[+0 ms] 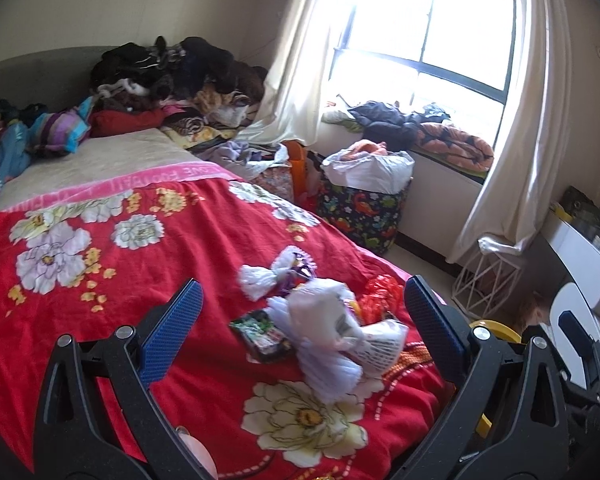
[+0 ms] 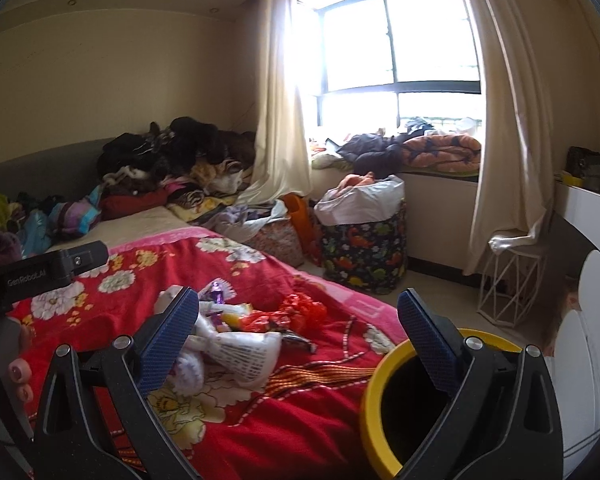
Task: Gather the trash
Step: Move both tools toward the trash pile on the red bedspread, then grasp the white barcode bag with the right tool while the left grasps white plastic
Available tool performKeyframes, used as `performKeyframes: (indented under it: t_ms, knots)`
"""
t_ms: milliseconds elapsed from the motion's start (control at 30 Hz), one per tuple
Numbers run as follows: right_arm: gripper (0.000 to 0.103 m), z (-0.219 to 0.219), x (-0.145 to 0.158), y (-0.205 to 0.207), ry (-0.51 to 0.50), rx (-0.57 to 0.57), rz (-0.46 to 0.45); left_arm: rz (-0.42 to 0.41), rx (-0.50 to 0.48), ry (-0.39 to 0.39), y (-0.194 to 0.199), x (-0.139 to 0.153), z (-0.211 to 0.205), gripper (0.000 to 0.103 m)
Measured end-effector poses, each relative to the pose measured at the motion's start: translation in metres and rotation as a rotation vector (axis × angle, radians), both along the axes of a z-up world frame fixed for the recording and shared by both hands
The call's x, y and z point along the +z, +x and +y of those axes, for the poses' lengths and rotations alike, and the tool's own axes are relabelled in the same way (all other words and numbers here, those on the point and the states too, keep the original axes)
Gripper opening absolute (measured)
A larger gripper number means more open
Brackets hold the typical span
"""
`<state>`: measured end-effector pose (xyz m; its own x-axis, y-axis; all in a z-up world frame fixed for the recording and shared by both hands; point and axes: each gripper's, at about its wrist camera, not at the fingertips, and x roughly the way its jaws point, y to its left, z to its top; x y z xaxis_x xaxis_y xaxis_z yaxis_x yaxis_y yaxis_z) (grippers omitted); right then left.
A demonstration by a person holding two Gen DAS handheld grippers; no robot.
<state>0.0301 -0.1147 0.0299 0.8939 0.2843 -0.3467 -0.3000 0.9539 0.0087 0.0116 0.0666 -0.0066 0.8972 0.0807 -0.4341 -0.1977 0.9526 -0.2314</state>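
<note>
Red blanket (image 1: 148, 280): trash pile (image 1: 324, 328) ahead between the left gripper's (image 1: 300, 320) spread fingers; right gripper (image 2: 298, 324) agape.

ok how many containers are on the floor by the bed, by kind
yellow bin: 1
dinosaur basket: 1
floral bag: 1
wire stand: 1
total: 4
</note>
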Motion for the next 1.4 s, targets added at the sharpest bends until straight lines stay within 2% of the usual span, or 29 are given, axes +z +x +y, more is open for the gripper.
performKeyframes:
  t_ms: [267,400,633,867,1133,1267,1333,1400]
  knots:
    - [0.097,0.037,-0.006,0.022,-0.082,0.110,0.043,0.031,0.058,-0.028,0.007,-0.006,0.039,0.093]
    - [0.097,0.046,-0.014,0.034,-0.140,0.120,0.053,0.052,0.064,-0.030,0.017,-0.012,0.052,0.093]
    - [0.097,0.050,-0.034,0.053,-0.246,0.136,0.098,0.102,0.020,-0.064,0.044,-0.026,0.061,0.093]
    - [0.097,0.063,-0.058,0.065,-0.347,0.212,0.139,0.171,-0.014,-0.081,0.077,-0.043,0.062,0.093]
    - [0.096,0.093,-0.095,0.073,-0.548,0.272,0.109,0.279,-0.042,-0.125,0.115,-0.069,0.076,0.093]
    - [0.096,0.103,-0.106,0.074,-0.592,0.308,0.095,0.306,-0.057,-0.144,0.131,-0.082,0.081,0.092]
    - [0.094,0.109,-0.112,0.075,-0.620,0.324,0.087,0.316,-0.060,-0.157,0.138,-0.087,0.084,0.090]
    - [0.088,0.114,-0.116,0.078,-0.639,0.337,0.088,0.320,-0.065,-0.168,0.145,-0.091,0.084,0.083]
